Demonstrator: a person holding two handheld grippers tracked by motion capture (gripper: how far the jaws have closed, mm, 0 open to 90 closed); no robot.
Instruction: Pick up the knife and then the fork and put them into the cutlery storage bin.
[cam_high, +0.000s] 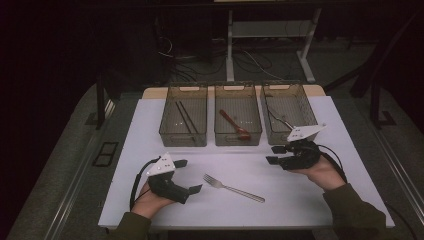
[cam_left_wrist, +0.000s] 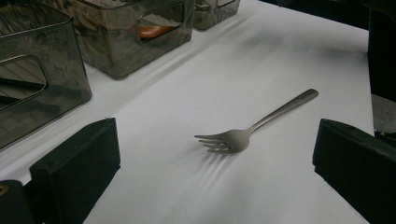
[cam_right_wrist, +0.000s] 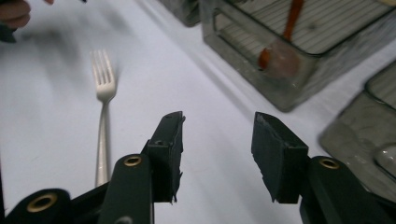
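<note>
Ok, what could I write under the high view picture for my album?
Two open grippers, left and right, flank a fork on a white table before three bins.

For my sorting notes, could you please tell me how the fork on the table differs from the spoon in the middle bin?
The fork is silvery metal, while the spoon is reddish-brown. The fork lies loose on the white table between the grippers; the spoon lies inside the middle bin. The fork ends in tines, the spoon in a rounded bowl. Both lie flat and neither is held.

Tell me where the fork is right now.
In the high view the fork lies flat on the white table, between the left gripper and right gripper, in front of the middle bin.
</note>
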